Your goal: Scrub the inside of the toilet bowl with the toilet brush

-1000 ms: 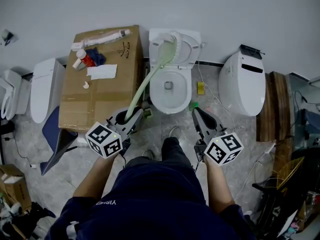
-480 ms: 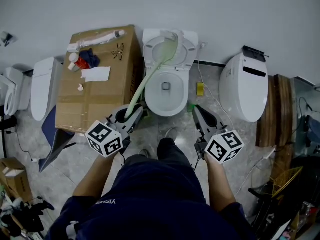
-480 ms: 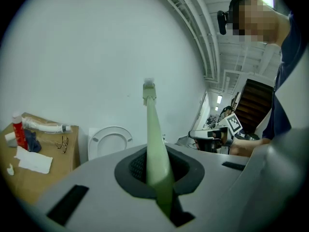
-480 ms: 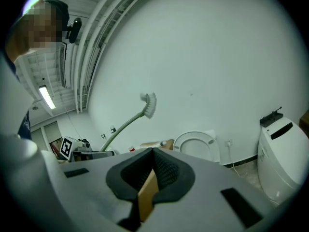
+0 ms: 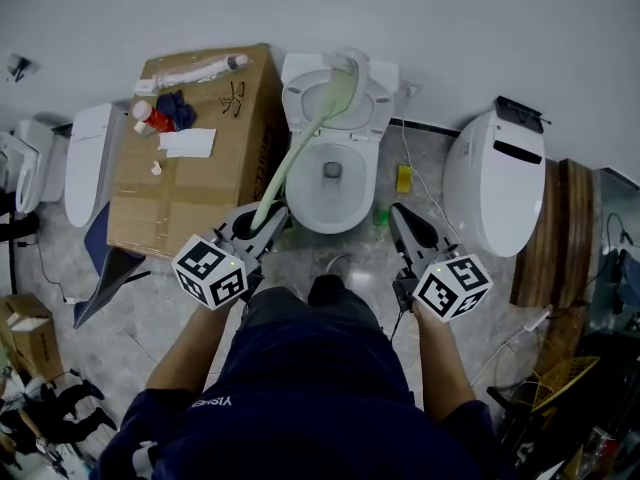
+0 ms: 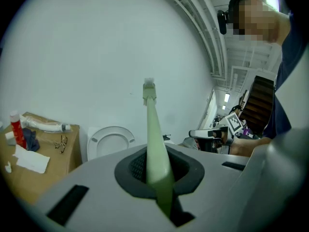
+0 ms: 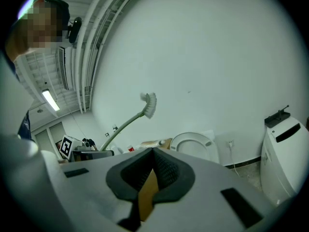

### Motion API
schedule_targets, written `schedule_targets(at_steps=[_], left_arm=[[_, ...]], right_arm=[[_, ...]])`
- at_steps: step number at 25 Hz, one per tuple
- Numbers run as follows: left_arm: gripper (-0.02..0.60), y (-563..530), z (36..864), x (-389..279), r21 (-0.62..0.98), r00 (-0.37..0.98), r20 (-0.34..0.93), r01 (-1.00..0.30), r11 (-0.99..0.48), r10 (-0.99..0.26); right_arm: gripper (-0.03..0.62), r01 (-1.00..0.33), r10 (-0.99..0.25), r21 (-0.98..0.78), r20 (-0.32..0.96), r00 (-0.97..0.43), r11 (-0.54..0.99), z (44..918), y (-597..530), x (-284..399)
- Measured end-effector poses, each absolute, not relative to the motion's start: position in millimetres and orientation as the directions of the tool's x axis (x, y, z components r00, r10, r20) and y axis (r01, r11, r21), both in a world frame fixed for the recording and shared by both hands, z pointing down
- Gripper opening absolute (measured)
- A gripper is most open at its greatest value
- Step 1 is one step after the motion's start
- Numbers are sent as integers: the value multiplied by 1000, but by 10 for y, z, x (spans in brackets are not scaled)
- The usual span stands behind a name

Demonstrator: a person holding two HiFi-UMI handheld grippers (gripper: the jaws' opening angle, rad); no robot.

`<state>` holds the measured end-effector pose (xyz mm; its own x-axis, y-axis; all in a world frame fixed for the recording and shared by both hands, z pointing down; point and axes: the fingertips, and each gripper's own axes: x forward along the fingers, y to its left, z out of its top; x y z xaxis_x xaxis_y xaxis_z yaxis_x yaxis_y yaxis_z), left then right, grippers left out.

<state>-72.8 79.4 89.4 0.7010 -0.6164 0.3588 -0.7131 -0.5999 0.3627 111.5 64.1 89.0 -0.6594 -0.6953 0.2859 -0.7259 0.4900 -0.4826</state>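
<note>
While the right tool rests closed and empty, the left tool clenches the curved pale-green plastic toilet brush, which slants away from it, white bristles up beside the raised seat of the white ceramic toilet bowl.

Cardboard box stands just left of the toilet bowl.

Head view, upper centre: toilet brush head blurs into raised seat. Upper left: small items on cardboard box unidentifiable.
</note>
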Motion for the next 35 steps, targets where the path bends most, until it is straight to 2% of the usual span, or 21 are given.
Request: schedule_targets(at_steps=[16, 35], left_arm=[[34, 366, 1554, -670, 371, 658, 480, -751, -546, -580], [34, -57, 3250, -1017, 413, 660, 673, -709, -572, -333]], right_arm=[[5, -734, -671, -522, 357, -650, 434, 1515, 142, 1295], [5, -796, -674, -559, 498, -546, 232, 2957, -470, 1070]])
